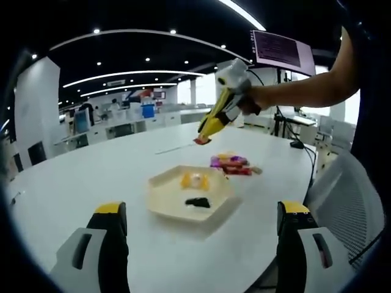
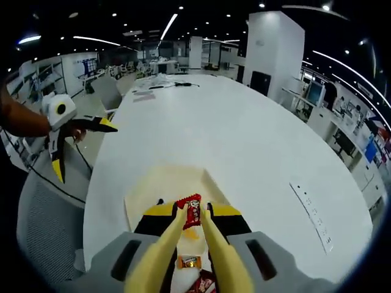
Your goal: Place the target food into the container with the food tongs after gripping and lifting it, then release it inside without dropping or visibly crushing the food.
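My right gripper (image 2: 193, 235) is shut on yellow food tongs (image 2: 160, 253). The tong tips pinch a red snack packet (image 2: 190, 211) in the air above a cream hexagonal tray (image 2: 153, 186). In the left gripper view, the right gripper (image 1: 223, 113) hangs over the far side of the tray (image 1: 165, 200), with the red packet (image 1: 202, 140) at the tong tips. A yellow sweet (image 1: 194, 180) and a small black item (image 1: 197, 202) lie in the tray. My left gripper (image 1: 203, 244) stands wide open near the table's edge, holding nothing.
A pile of colourful snack packets (image 1: 232, 163) lies on the white table (image 1: 91, 183) just beyond the tray. A grey mesh chair (image 1: 345, 201) stands by the table's edge. The left gripper (image 2: 82, 148), held by a hand, shows off to one side over the chair.
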